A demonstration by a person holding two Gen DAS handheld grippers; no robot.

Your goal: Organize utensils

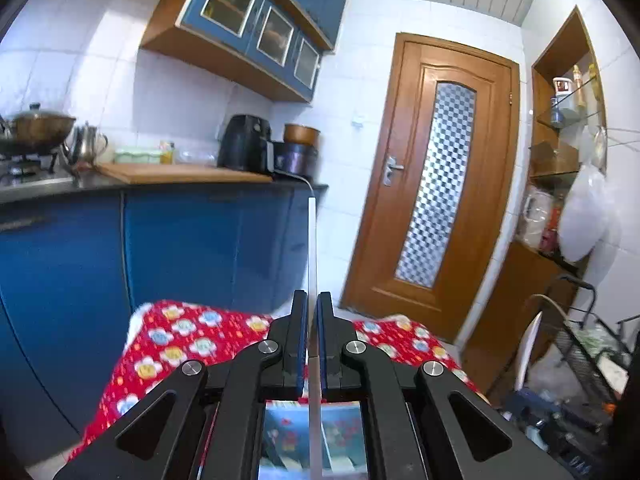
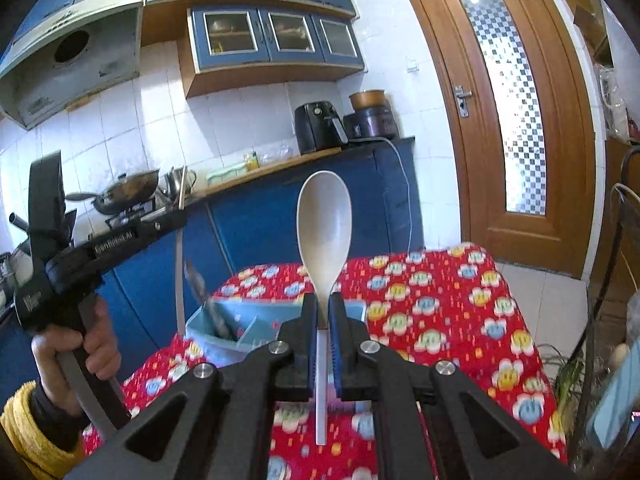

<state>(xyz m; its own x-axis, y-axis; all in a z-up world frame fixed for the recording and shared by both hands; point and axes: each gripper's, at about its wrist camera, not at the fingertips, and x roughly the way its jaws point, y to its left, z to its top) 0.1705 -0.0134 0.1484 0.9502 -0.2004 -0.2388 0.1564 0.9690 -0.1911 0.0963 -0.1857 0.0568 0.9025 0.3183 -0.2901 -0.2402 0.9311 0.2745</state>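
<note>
My left gripper (image 1: 312,300) is shut on a thin white utensil (image 1: 312,248), seen edge-on and standing upright above the red floral tablecloth (image 1: 180,344). In the right wrist view the left gripper (image 2: 178,220) holds the same white utensil (image 2: 180,280) vertical over a light blue utensil organizer (image 2: 224,336), which holds a dark utensil (image 2: 208,304). My right gripper (image 2: 324,300) is shut on the neck of a beige spoon (image 2: 324,224), bowl up, above the cloth (image 2: 440,312).
Blue cabinets (image 1: 200,240) and a counter with an air fryer (image 2: 318,128), a wok (image 2: 128,196) and a kettle stand behind the table. A wooden door (image 1: 436,184) is at right. A black wire rack (image 1: 588,344) stands at far right.
</note>
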